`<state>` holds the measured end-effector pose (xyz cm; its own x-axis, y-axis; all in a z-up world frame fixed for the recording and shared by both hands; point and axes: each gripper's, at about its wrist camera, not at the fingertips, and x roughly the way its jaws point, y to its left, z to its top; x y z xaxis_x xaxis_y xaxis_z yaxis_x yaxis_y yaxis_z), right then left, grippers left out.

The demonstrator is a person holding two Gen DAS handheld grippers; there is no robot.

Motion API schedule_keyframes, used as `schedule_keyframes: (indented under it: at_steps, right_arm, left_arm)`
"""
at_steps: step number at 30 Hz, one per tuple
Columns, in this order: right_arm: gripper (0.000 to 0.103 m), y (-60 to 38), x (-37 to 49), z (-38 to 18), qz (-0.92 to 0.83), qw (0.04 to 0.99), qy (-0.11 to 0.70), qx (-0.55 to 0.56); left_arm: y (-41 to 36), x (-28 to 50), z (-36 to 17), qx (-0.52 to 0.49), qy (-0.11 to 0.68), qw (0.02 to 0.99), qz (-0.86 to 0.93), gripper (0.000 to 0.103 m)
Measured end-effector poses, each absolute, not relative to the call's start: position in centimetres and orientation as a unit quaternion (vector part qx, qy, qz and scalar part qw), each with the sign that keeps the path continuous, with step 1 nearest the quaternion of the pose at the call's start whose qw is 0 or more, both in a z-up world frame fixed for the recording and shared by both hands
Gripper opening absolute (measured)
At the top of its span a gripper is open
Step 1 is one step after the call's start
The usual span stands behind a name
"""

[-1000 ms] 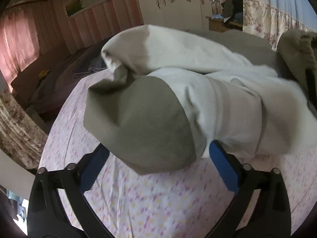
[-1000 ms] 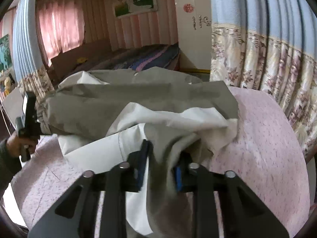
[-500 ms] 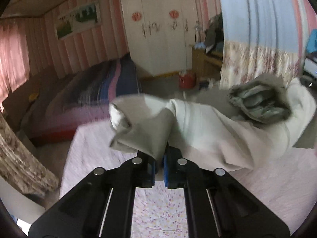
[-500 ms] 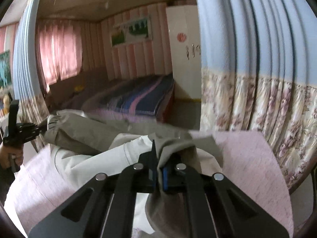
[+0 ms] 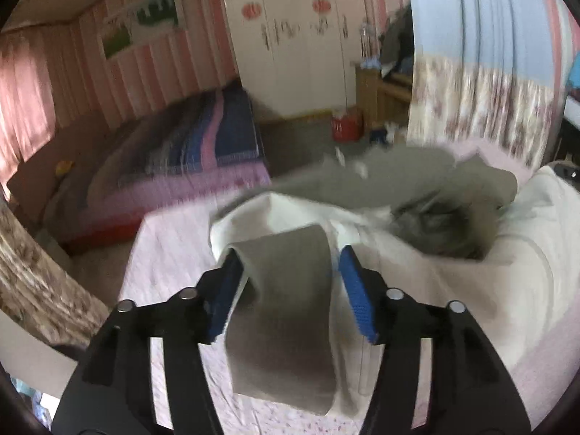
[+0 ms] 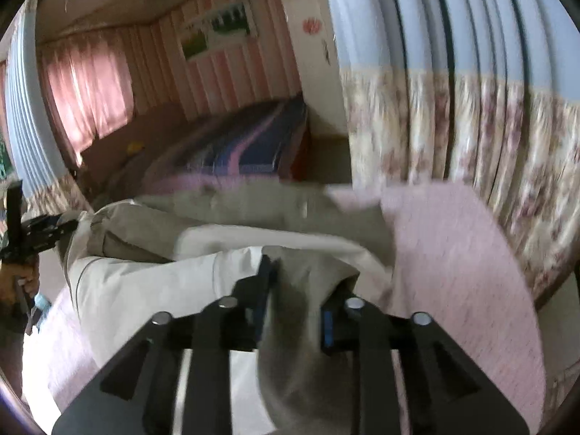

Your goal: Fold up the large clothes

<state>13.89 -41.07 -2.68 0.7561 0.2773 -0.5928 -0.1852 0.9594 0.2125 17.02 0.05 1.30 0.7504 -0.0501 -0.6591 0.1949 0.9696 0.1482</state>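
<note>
Now left gripper (image 5: 290, 275) jaws parted around garment (image 5: 286, 308); right gripper (image 6: 293, 301) likewise; no legible writing.

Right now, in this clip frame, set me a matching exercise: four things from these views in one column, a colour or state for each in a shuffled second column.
Things:
1. left gripper
2. garment
3. bed cover
4. bucket

States:
a. pink, floral print
b. red, on the floor
c. jaws apart, cloth draped between
d. grey and cream, bunched on the bed

Pairs: 1-c, 2-d, 3-a, 4-b
</note>
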Motion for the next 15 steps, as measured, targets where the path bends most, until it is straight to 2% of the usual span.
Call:
schedule_keyframes:
  at_steps: [1, 2, 4, 5, 7, 11, 13, 15]
  right_arm:
    - [0.051, -40.9, 13.6, -3.6, 0.130, 0.932, 0.333, 0.067]
    - [0.057, -40.5, 12.8, -4.6, 0.140, 0.930, 0.335, 0.059]
    - [0.071, -39.9, 11.1, -6.0, 0.145, 0.930, 0.336, 0.039]
    - [0.073, -39.7, 10.1, -6.6, 0.144, 0.930, 0.336, 0.030]
    - [0.084, -39.8, 8.0, -7.1, 0.132, 0.932, 0.336, 0.019]
    - [0.085, -42.6, 3.0, -6.9, 0.127, 0.943, 0.301, 0.059]
    - [0.092, -43.6, 1.3, -6.8, 0.133, 0.945, 0.289, 0.078]
    - [0.093, -44.1, 0.4, -7.4, 0.148, 0.941, 0.293, 0.084]
  left_arm:
    - [0.1, 16.5, -0.5, 0.101, 0.356, 0.926, -0.068, 0.068]
    - [0.3, 16.0, -1.4, 0.099, 0.355, 0.927, -0.066, 0.073]
    - [1.1, 14.0, -3.0, 0.088, 0.345, 0.932, -0.063, 0.094]
    - [1.8, 12.9, -3.5, 0.074, 0.343, 0.934, -0.064, 0.097]
    - [3.2, 10.6, -4.5, 0.048, 0.336, 0.938, -0.069, 0.100]
    - [6.3, 5.2, -5.9, 0.059, 0.318, 0.945, -0.050, 0.100]
    - [7.5, 3.1, -7.4, 0.067, 0.329, 0.941, -0.052, 0.100]
    - [8.0, 2.7, -8.7, 0.073, 0.341, 0.936, -0.056, 0.100]
